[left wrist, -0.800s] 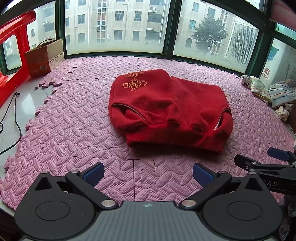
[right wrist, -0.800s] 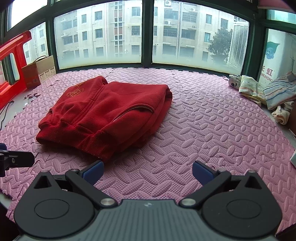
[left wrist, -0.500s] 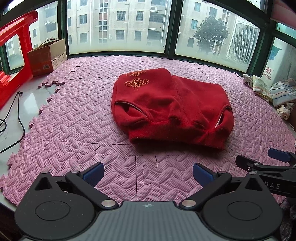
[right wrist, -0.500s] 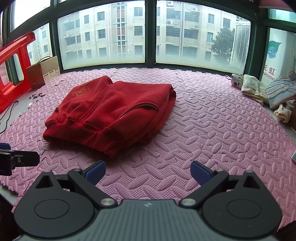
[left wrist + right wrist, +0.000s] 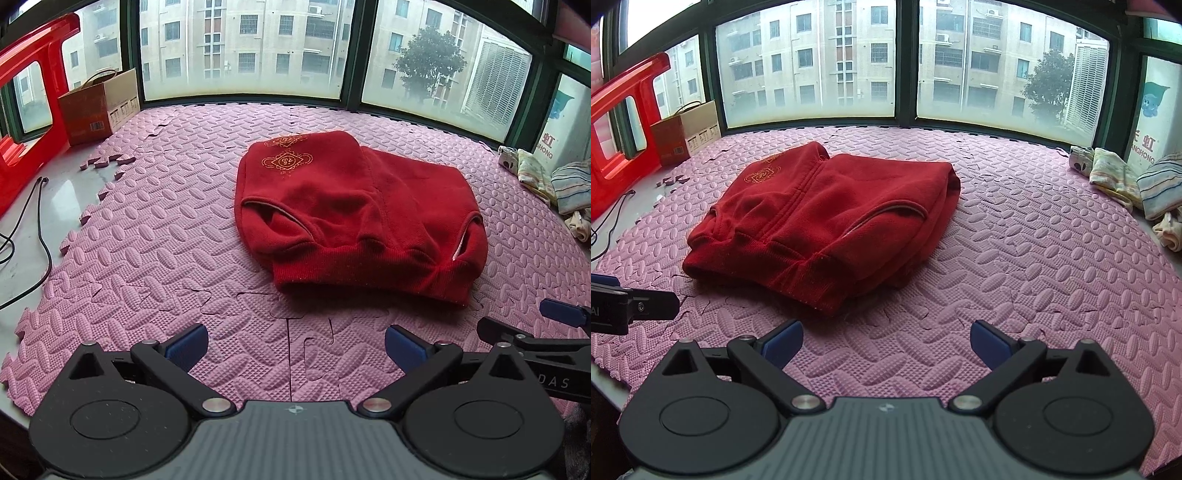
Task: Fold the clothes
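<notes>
A red sweatshirt (image 5: 354, 214) with gold embroidery lies folded into a compact bundle on the pink foam mat (image 5: 147, 236); it also shows in the right wrist view (image 5: 827, 218). My left gripper (image 5: 293, 347) is open and empty, low over the mat in front of the bundle's ribbed hem. My right gripper (image 5: 886, 341) is open and empty, in front of the bundle's right corner. The right gripper's fingers (image 5: 561, 314) show at the right edge of the left wrist view. Neither gripper touches the garment.
A cardboard box (image 5: 99, 107) and a red plastic stool (image 5: 26, 96) stand at the back left by the window. Black cables (image 5: 33, 206) lie on the bare floor left of the mat. A pile of other clothes (image 5: 1137, 188) sits at the right.
Both grippers have drawn back a little from the folded sweatshirt and stayed open. The sweatshirt has not moved.
</notes>
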Motion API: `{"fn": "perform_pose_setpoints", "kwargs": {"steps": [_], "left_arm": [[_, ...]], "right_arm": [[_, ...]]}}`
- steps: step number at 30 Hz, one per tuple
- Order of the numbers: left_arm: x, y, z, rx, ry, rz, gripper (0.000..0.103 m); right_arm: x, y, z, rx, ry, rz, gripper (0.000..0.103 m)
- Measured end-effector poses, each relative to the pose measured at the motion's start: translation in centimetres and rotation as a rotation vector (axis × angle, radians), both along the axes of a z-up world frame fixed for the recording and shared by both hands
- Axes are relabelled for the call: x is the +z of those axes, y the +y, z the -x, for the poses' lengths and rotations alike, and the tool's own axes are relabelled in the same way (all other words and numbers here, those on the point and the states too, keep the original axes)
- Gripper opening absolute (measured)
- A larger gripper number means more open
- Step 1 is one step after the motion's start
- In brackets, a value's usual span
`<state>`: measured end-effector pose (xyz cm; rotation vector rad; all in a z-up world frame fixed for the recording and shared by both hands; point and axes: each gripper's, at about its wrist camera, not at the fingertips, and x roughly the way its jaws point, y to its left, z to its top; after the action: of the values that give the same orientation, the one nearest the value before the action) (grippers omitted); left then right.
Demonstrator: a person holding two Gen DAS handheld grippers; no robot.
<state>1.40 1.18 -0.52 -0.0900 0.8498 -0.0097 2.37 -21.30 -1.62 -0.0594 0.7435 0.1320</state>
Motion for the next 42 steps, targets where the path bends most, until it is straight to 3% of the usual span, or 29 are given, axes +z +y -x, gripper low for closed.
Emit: {"fn": "perform_pose_setpoints", "kwargs": {"steps": [15, 23, 27, 30, 34, 37, 40, 42], "left_arm": [[0.5, 2.1, -3.9, 0.046, -0.007, -0.006, 0.102], [0.7, 3.3, -7.1, 0.054, 0.006, 0.046, 0.098], [-0.4, 3.5, -8.8, 0.060, 0.053, 0.068, 0.096], [-1.3, 3.8, -9.3, 0.049, 0.094, 0.122, 0.082], [-1.9, 3.9, -9.4, 0.011, 0.116, 0.201, 0.051], [-1.6, 3.6, -9.4, -0.015, 0.107, 0.214, 0.033], [-0.8, 3.5, -9.4, -0.027, 0.092, 0.214, 0.023], [0.1, 3.5, -9.3, -0.034, 0.074, 0.218, 0.020]], "right_arm": [[0.5, 0.4, -3.1, 0.049, 0.036, -0.045, 0.084], [0.4, -0.1, -5.8, 0.045, 0.084, -0.126, 0.078], [0.0, -0.2, -6.6, 0.058, 0.113, -0.165, 0.066], [-0.2, 0.0, -6.8, 0.077, 0.123, -0.173, 0.061], [-0.1, -0.1, -6.7, 0.094, 0.129, -0.194, 0.046], [0.3, -0.2, -6.6, 0.099, 0.124, -0.210, 0.037], [1.2, -0.6, -6.7, 0.098, 0.110, -0.234, 0.025], [2.0, -0.9, -6.7, 0.101, 0.097, -0.261, 0.022]]}}
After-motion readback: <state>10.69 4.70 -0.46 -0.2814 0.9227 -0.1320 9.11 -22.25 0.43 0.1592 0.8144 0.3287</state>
